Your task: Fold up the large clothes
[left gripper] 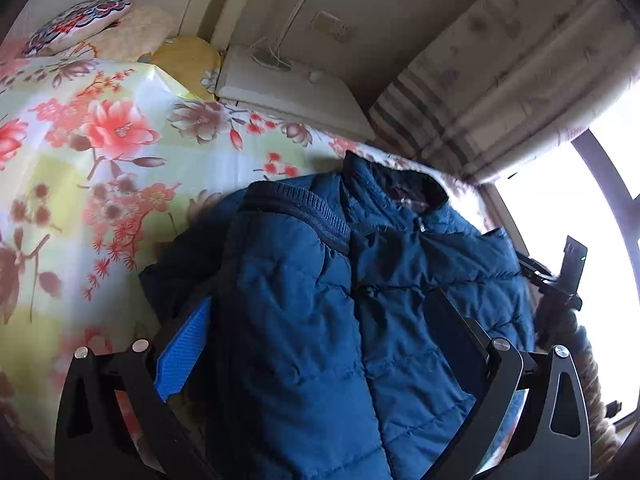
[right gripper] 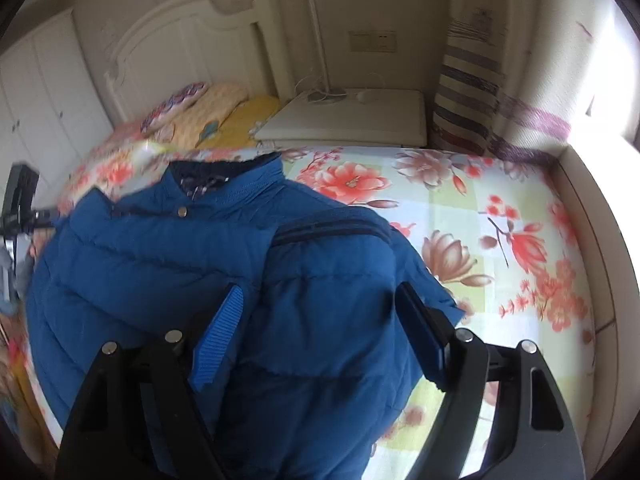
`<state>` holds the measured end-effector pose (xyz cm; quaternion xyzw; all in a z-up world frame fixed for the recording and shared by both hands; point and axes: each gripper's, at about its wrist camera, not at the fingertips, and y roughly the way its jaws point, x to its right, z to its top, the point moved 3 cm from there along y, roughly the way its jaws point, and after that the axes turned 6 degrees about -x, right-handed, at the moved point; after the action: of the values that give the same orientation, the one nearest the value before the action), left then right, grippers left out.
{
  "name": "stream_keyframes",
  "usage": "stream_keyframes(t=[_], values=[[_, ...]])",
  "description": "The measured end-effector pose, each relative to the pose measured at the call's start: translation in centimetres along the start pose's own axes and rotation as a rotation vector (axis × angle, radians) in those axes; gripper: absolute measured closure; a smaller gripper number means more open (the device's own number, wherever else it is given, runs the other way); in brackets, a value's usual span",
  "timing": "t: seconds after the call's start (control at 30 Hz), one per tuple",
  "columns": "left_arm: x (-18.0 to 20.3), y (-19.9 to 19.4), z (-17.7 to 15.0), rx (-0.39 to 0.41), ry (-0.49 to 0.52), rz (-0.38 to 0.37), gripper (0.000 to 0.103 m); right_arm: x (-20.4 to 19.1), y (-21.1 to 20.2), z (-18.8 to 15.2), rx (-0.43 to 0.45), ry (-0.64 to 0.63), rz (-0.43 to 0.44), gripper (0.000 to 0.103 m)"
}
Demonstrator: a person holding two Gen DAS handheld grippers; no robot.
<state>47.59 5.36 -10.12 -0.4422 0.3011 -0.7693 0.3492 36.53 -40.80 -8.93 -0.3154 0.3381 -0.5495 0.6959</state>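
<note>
A blue quilted puffer jacket (left gripper: 320, 300) lies on a bed covered by a floral sheet (left gripper: 100, 140) printed with coral and brown blossoms on pale green and white. In the left wrist view, the left gripper (left gripper: 320, 308) has its two fingers spread wide apart, with the jacket's padded fabric lying between them; a sleeve ending in a dark ribbed cuff (left gripper: 296, 216) is folded across the jacket's front, and the dark collar (left gripper: 400, 184) points away from the camera. In the right wrist view, the right gripper (right gripper: 320, 304) is likewise spread wide, straddling the folded sleeve (right gripper: 332, 280), whose fabric fills the gap between the blue-padded fingers (right gripper: 220, 336). Whether either pair of fingers presses the cloth cannot be told. A silver snap (right gripper: 182, 211) shows near the collar. No brand, label or readable writing is visible anywhere. Pillows (right gripper: 208, 112) sit at the headboard (right gripper: 192, 40), beside a white bedside table (right gripper: 348, 120) and striped curtain (right gripper: 468, 88).
</note>
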Motion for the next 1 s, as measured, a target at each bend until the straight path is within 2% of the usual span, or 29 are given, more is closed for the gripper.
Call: stream_keyframes(t=[0.13, 0.17, 0.2, 0.23, 0.27, 0.3, 0.33, 0.37, 0.43, 0.53, 0.6, 0.67, 0.73, 0.77, 0.8, 0.87, 1.0], values=[[0.4, 1.7, 0.4, -0.016, 0.029, 0.031, 0.008, 0.8, 0.6, -0.2, 0.0, 0.033, 0.039, 0.023], [0.6, 1.6, 0.4, 0.004, 0.043, 0.042, 0.016, 1.0, 0.6, -0.4, 0.012, 0.043, 0.056, 0.026], [0.7, 1.5, 0.3, 0.024, 0.054, 0.054, 0.024, 1.1, 0.5, -0.6, 0.032, 0.033, 0.068, 0.037], [0.8, 1.3, 0.1, 0.048, 0.069, 0.068, 0.054, 0.9, 0.0, -0.9, 0.061, 0.017, 0.062, 0.077], [1.1, 0.7, -0.2, 0.08, 0.083, 0.114, 0.08, 0.6, -1.3, -1.3, 0.118, 0.008, 0.033, 0.093], [1.6, -0.2, -0.6, 0.114, 0.097, 0.145, 0.084, 0.0, -2.8, -1.8, 0.173, -0.008, 0.02, 0.097], [2.4, -1.8, -1.3, 0.167, 0.124, 0.144, 0.089, -0.9, -5.5, -2.6, 0.254, -0.039, 0.012, 0.099], [3.5, -4.3, -2.4, 0.235, 0.141, 0.119, 0.089, -1.4, -7.2, -3.0, 0.294, -0.048, 0.016, 0.099], [4.7, -7.2, -3.4, 0.288, 0.153, 0.091, 0.089, -2.2, -10.4, -3.0, 0.346, -0.055, 0.029, 0.099], [5.3, -9.3, -1.0, 0.281, 0.124, 0.076, 0.089, -2.0, -11.6, 0.8, 0.34, -0.057, 0.001, 0.099], [4.2, -8.0, 2.9, 0.239, 0.046, 0.107, 0.089, -0.3, -8.6, 4.7, 0.275, 0.017, -0.023, 0.099], [2.2, -4.8, 6.6, 0.181, -0.044, 0.152, 0.089, 1.7, -3.6, 7.4, 0.161, 0.117, -0.024, 0.099], [0.3, -1.1, 8.4, 0.12, -0.085, 0.215, 0.089, 2.9, 1.5, 7.6, 0.046, 0.161, -0.074, 0.099], [-0.9, 1.7, 8.6, 0.07, -0.111, 0.268, 0.089, 3.2, 4.4, 6.7, -0.016, 0.184, -0.093, 0.098], [-1.9, 3.6, 8.4, 0.039, -0.122, 0.302, 0.089, 3.2, 5.9, 5.9, -0.033, 0.191, -0.094, 0.097], [-3.1, 5.9, 7.4, 0.023, -0.128, 0.311, 0.088, 3.8, 6.1, 4.5, 0.01, 0.232, -0.055, 0.096], [-3.0, 3.3, 7.4, 0.102, -0.127, 0.261, 0.089, 4.3, 2.4, 5.1, 0.112, 0.242, -0.008, 0.097]])
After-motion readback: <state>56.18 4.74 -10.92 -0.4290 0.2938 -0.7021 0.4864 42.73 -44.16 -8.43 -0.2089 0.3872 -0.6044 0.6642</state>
